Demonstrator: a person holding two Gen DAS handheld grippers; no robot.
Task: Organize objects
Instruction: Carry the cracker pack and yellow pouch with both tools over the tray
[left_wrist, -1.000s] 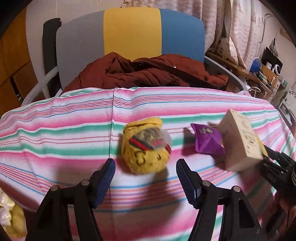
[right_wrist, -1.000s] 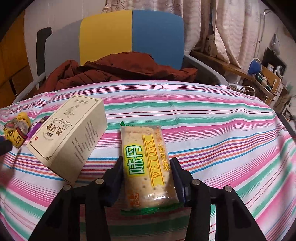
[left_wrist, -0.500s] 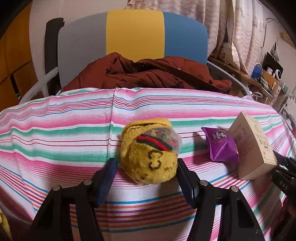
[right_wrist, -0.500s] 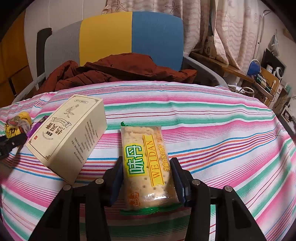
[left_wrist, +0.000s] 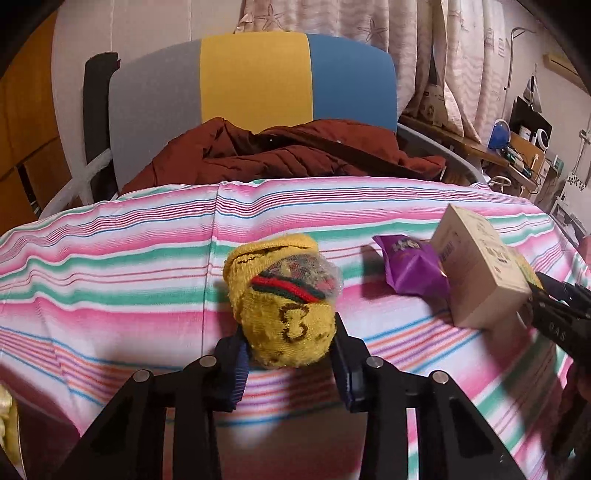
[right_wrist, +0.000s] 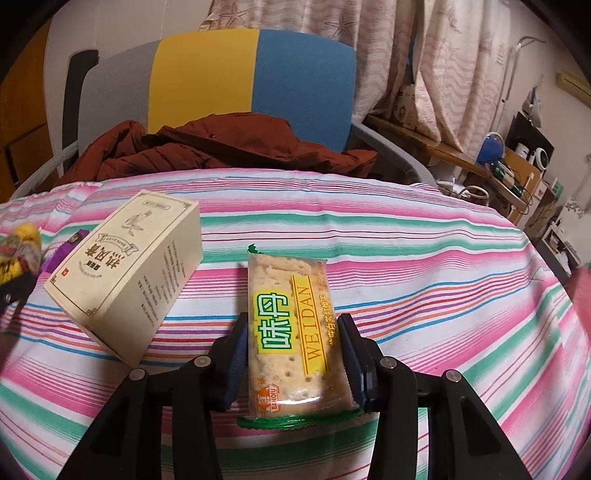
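Note:
My left gripper (left_wrist: 290, 363) is shut on a yellow knitted sock bundle (left_wrist: 284, 306) with a red and green band, on the striped cloth (left_wrist: 110, 266). My right gripper (right_wrist: 293, 356) is shut on a WEIDAN cracker packet (right_wrist: 291, 325), which lies flat on the cloth. A beige box (right_wrist: 129, 273) lies just left of the packet. It also shows in the left wrist view (left_wrist: 476, 273), with a purple snack bag (left_wrist: 410, 266) beside it. The sock bundle shows at the left edge of the right wrist view (right_wrist: 18, 251).
A chair (left_wrist: 255, 81) with grey, yellow and blue panels stands behind the table, with a dark red jacket (left_wrist: 288, 151) on it. Curtains and a cluttered shelf (right_wrist: 509, 166) are at the back right. A yellowish thing (left_wrist: 5, 424) shows at the lower left edge.
My left gripper moved forward around the sock bundle and its fingers closed on it. My right gripper kept its hold on the cracker packet in the same place.

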